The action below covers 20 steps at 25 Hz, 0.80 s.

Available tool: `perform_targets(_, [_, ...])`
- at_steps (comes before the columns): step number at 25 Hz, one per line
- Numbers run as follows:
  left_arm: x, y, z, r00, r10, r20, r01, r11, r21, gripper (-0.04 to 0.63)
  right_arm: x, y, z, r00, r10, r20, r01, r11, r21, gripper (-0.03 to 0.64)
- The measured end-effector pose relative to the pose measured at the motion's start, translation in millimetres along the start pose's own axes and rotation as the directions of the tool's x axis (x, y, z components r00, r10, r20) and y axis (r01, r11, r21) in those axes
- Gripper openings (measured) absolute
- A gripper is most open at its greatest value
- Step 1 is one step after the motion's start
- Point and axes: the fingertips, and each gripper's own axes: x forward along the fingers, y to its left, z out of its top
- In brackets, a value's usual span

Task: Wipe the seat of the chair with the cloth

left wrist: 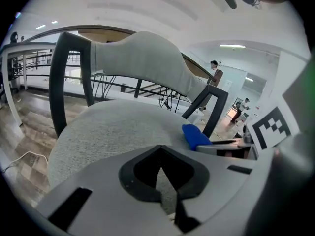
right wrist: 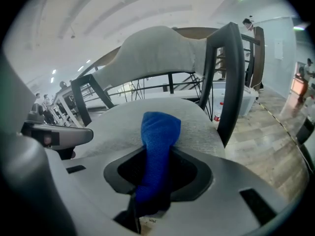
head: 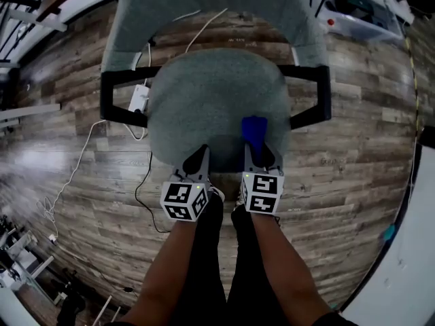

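The right gripper (head: 257, 153) is clamped on the blue cloth (head: 253, 130). The cloth's free end points straight ahead along the jaws onto the near right part of the grey chair seat (head: 204, 94). The unwiped seat stretches ahead and leftward. The left gripper (head: 201, 158), jaws together and empty, is at the seat's near edge.

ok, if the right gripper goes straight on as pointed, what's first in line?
The right gripper, shut on the blue cloth, points low across the seat: likely seat first, then backrest; depth unclear.
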Motion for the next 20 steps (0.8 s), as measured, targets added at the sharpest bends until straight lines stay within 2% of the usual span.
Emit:
perform_targets(4, [5.6, -19.5, -4.4, 1.0, -0.022, -0.008, 0.022, 1.0, 0.006, 0.002, -11.4, -21.7, -4.8, 1.0, -0.011, 0.01, 0.011, 1.0, -0.015, 0.13])
perform_targets(9, [8.2, -33.6, -5.5, 0.999, -0.038, -0.019, 0.039, 0.999, 0.025, 0.002, -19.8, -50.7, -7.7, 0.999, -0.023, 0.045, 0.02, 0.997, 0.07, 0.13])
perform_targets(16, [0.9, -51.9, 1.8, 0.999, -0.051, -0.016, 0.051, 0.998, 0.025, 0.002, -27.4, -67.7, -9.7, 0.999, -0.039, 0.019, 0.038, 0.999, 0.03, 0.13])
perform_targets(20, [-21.2, -58.7, 31.3, 0.999, -0.041, 0.02, 0.041, 0.999, 0.006, 0.002, -53.7, -63.0, 8.4, 0.999, -0.023, 0.049, 0.024, 1.0, -0.001, 0.13])
